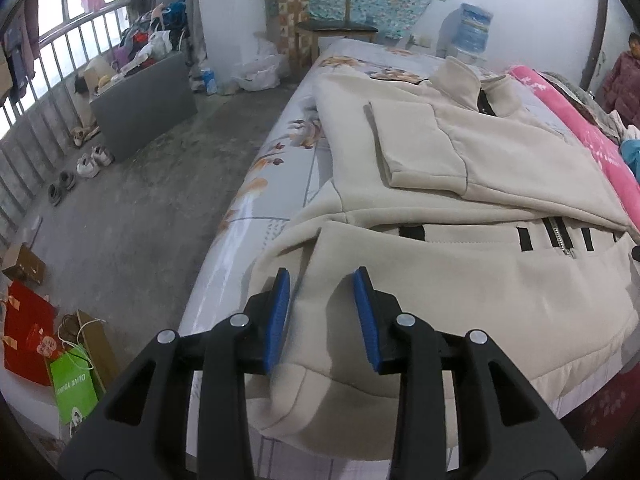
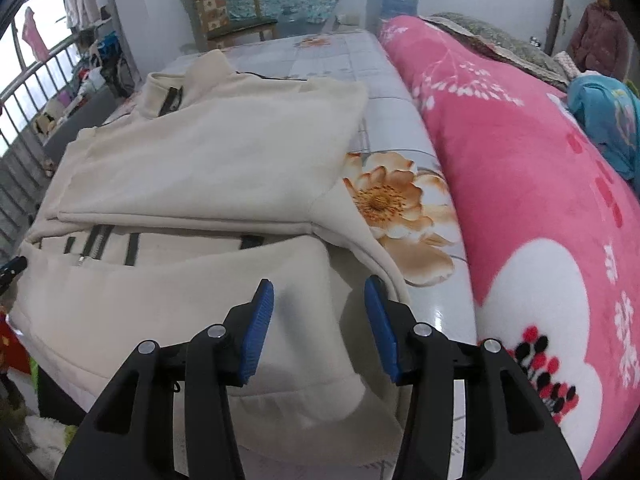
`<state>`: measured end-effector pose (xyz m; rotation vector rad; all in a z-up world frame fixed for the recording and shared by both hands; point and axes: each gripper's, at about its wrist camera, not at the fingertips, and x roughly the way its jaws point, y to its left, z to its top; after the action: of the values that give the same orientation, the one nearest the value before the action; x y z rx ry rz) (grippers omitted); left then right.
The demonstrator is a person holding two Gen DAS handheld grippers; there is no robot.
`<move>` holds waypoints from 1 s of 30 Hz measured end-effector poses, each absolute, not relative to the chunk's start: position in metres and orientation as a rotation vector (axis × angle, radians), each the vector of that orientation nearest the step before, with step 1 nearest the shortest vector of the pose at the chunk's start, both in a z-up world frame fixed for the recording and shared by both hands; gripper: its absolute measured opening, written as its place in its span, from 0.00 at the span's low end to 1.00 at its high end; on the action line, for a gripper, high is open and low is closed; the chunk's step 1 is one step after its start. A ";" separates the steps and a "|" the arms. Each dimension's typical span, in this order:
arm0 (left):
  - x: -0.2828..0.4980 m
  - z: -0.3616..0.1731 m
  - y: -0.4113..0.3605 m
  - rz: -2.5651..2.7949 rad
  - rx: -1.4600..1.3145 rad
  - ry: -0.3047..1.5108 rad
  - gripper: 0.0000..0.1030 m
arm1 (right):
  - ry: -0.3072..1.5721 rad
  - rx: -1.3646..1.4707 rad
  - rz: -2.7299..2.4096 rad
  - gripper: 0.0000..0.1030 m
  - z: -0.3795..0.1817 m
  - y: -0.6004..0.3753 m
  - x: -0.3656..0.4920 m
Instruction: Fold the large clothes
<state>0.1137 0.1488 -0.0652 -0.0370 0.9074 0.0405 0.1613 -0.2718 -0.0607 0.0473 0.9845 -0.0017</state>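
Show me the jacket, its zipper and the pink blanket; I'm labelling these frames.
jacket (image 1: 500, 160): left wrist view, on the folded upper panel.
zipper (image 1: 560, 236): left wrist view, on the metal teeth between black strips.
pink blanket (image 2: 520, 160): right wrist view, on its plain pink middle.

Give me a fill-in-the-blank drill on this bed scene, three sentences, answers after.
1. The cream jacket lies on a bed sheet printed with ____.
2. To the right of the jacket in the right wrist view lies a rolled blanket whose main colour is ____.
3. Both the left tongs and the right tongs have pads coloured ____.

Missing words: flowers; pink; blue
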 end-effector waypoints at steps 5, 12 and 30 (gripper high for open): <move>0.112 -0.067 0.144 0.049 -0.018 0.889 0.28 | 1.012 0.051 0.041 0.45 -0.067 -0.273 0.171; 0.102 -0.056 0.134 0.082 0.059 0.813 0.03 | 0.952 -0.033 0.012 0.05 -0.053 -0.254 0.156; 0.129 -0.066 0.127 0.114 0.143 0.758 0.11 | 0.871 -0.030 -0.098 0.14 -0.065 -0.258 0.178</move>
<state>0.1287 0.1270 -0.0663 0.1427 0.7582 0.1142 0.1783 -0.2582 -0.0646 -0.0303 0.8706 -0.0984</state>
